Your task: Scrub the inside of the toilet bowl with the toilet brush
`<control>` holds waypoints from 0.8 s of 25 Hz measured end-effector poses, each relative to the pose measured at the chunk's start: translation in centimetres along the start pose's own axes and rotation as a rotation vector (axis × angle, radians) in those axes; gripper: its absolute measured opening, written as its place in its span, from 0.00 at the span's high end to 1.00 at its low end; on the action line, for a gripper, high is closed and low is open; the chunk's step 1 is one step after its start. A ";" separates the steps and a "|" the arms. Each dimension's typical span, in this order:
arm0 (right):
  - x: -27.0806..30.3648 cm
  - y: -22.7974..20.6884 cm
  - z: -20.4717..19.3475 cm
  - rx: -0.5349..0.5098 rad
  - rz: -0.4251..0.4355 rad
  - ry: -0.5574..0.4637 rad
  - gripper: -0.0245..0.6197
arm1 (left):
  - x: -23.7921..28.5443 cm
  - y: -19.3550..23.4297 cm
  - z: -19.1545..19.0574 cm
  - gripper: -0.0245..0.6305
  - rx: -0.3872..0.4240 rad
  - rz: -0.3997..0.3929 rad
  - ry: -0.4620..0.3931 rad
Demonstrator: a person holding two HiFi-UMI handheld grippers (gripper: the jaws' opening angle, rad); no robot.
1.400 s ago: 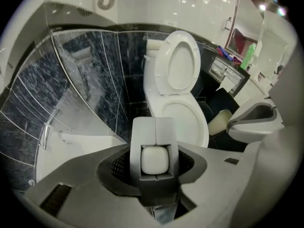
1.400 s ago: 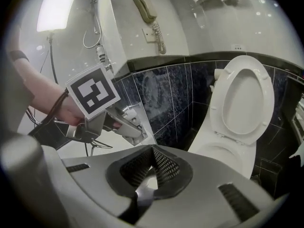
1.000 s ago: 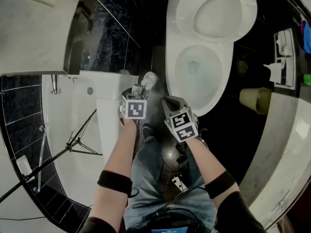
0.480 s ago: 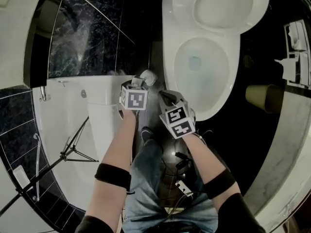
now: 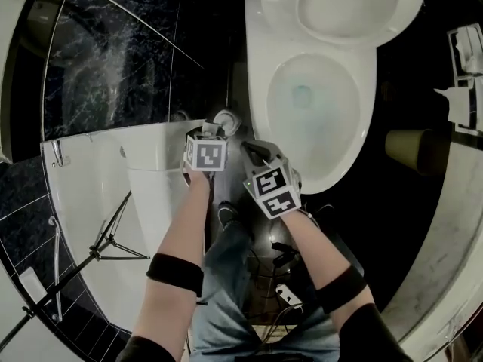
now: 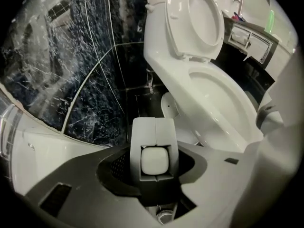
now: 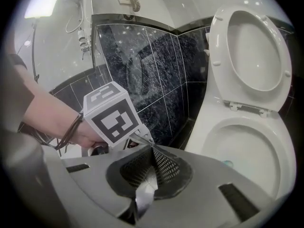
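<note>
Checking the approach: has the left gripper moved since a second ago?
Yes. The left gripper has shifted up the head view, nearer the tub's top edge and the brush holder.

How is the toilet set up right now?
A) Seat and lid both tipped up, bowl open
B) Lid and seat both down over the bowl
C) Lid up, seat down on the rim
A: the seat stands raised against the lid, and the bowl lies uncovered with its rim bare and water showing at the bottom.
</note>
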State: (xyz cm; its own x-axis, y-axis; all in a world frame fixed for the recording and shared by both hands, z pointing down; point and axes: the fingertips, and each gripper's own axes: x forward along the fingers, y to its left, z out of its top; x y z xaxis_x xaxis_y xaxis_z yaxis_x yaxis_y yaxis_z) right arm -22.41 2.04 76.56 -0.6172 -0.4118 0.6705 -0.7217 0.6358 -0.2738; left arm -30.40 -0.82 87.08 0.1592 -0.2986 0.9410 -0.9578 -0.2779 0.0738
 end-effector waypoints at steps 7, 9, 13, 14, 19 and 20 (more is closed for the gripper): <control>0.5 -1.0 -0.5 -0.014 0.002 -0.017 0.94 | 2.2 0.6 -0.7 0.67 -0.020 0.025 0.015; 0.6 -1.4 -0.5 -0.014 -0.001 -0.024 0.94 | 2.6 0.8 -0.6 0.67 -0.024 0.039 0.016; 0.8 -1.7 -0.7 -0.011 -0.007 -0.026 0.94 | 3.6 0.8 -0.3 0.67 -0.036 0.041 0.002; 0.8 -1.8 -0.8 -0.013 -0.007 -0.025 0.94 | 3.5 1.1 -0.1 0.67 -0.035 0.053 0.001; 0.7 -2.1 -0.9 -0.015 -0.007 -0.029 0.94 | 3.8 1.4 0.1 0.66 -0.061 0.072 0.001; 0.7 -2.1 -0.9 -0.014 -0.006 -0.030 0.94 | 3.8 1.5 0.2 0.65 -0.068 0.077 -0.002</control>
State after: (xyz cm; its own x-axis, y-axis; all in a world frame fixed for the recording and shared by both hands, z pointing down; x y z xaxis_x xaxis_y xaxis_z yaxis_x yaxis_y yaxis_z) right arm -21.00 1.00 78.23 -0.6219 -0.4347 0.6514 -0.7212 0.6421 -0.2600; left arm -31.21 -2.53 90.67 0.0851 -0.3187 0.9440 -0.9813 -0.1911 0.0239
